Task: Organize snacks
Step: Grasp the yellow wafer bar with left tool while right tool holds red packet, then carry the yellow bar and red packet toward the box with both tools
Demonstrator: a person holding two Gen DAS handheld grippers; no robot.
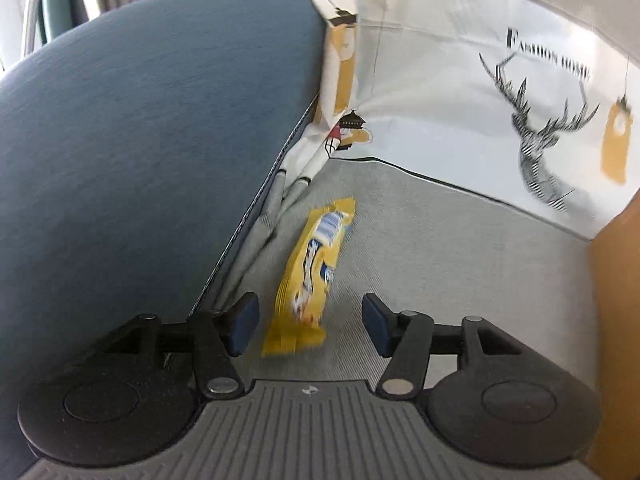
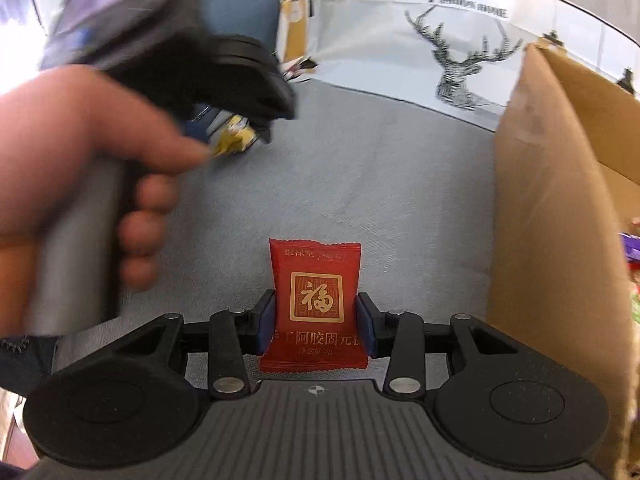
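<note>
Left gripper (image 1: 310,326): jaws stand apart, pads clear of the yellow snack bar (image 1: 310,276) on both sides. Bar lies between and just ahead of the pads on the grey fabric seat (image 1: 440,280), long axis running away from the camera, far end near the seam where the blue cushion (image 1: 160,140) meets the seat. Bar is blurred; wrapper print not legible.

Right gripper (image 2: 316,326): jaws closed on the red snack packet (image 2: 316,304), one blue pad pressed against each side edge. Packet is upright, gold square emblem facing the camera, lifted clear of the seat surface as far as can be judged.

Right wrist view, outward: a hand (image 2: 88,152) grips the left gripper's handle at upper left, yellow wrapper visible under its tip. Cardboard box (image 2: 552,208) stands just right of the packet, its flap upright. Behind, a white cloth with deer print (image 2: 460,52) drapes down to the seat's back edge.
</note>
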